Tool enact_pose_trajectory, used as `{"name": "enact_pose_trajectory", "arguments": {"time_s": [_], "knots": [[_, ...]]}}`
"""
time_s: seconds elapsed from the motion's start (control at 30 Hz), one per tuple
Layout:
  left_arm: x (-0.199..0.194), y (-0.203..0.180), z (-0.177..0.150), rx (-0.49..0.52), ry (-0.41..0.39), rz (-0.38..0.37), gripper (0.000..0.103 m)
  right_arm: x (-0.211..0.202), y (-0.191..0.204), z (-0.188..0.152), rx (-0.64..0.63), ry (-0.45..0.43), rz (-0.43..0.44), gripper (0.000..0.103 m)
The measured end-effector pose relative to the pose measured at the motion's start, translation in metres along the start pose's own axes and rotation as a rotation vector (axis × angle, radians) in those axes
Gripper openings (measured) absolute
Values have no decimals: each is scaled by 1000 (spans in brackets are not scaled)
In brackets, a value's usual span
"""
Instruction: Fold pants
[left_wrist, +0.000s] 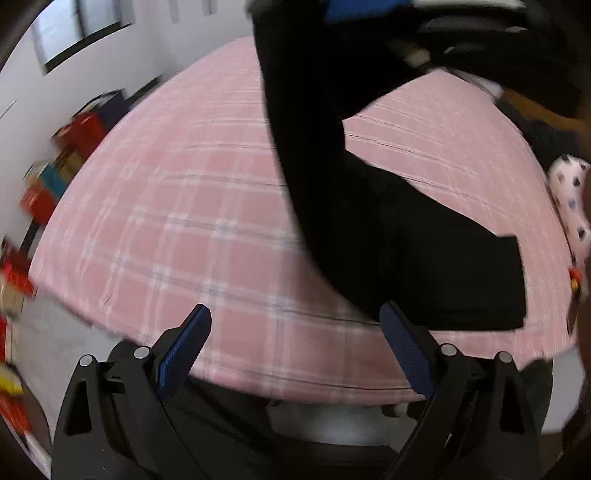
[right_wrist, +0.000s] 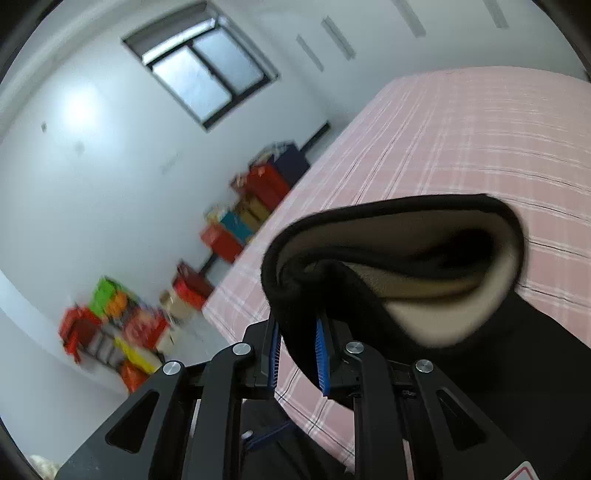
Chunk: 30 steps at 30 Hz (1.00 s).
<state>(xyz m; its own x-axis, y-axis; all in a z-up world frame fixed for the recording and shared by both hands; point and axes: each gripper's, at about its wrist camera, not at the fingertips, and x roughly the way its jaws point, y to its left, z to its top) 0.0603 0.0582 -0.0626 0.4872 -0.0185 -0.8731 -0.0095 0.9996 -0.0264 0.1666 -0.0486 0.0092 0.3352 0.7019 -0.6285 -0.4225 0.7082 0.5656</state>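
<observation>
My right tongs are clamped on a bunched edge of the black pants, and from the right wrist view I can see the cloth lifted clear of the bed, its opening gaping toward the camera so the pale fleece lining shows. From the left wrist view the same garment hangs as a long dark band from up near the top of the frame, where my right tongs are only a blur, down to a flat part that lies on the pink checked sheet toward the bed's near right corner, with a squared end resting there. My left tongs stand wide apart with nothing between them, hovering low over the near edge of the bed, just beside that flat part. I judge I am in the carrying-over stage of a fold, one end raised and the rest anchored on the bed. The next move, as I see it, calls for bringing the lifted end down onto the lying part, edges matched, while the left tongs pin or take the free corner so the cloth does not drag or twist.
</observation>
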Motion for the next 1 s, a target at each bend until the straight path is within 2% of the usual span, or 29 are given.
{"name": "enact_pose_trajectory", "arguments": {"time_s": [0.13,0.23,0.3,0.37,0.4,0.47,0.53,0.6,0.63,0.7,0.77,0.83,0.93,1.0], "knots": [[6,49,-8,-96,20,57,90,66,-6,-5,22,125,-38,16],[16,74,-11,-145,45,96,90,113,-7,-22,44,226,-59,25],[27,90,-13,-182,66,103,90,117,-12,-38,73,275,-47,30],[35,104,-17,-233,77,68,90,107,-15,-40,70,258,-24,39],[39,109,-18,-252,86,65,90,89,-20,-42,67,218,-32,40],[49,120,-20,-298,109,54,90,51,-40,-44,50,149,-95,57],[58,128,-17,-337,110,43,90,6,-83,-61,77,86,-304,61],[70,134,-12,-362,115,37,91,-27,-131,-80,191,71,-454,61],[76,136,-10,-375,122,35,91,-41,-155,-89,273,67,-494,60],[91,140,-7,-419,148,16,90,-53,-176,-93,353,75,-476,52],[105,144,-5,-466,170,-5,91,-48,-174,-79,301,87,-440,49],[112,145,-3,-481,181,-4,91,-30,-170,-62,243,117,-396,49],[119,149,0,-493,181,9,91,9,-174,-37,239,161,-398,49],[127,155,5,-500,192,9,91,41,-180,-28,259,246,-378,48]]}}
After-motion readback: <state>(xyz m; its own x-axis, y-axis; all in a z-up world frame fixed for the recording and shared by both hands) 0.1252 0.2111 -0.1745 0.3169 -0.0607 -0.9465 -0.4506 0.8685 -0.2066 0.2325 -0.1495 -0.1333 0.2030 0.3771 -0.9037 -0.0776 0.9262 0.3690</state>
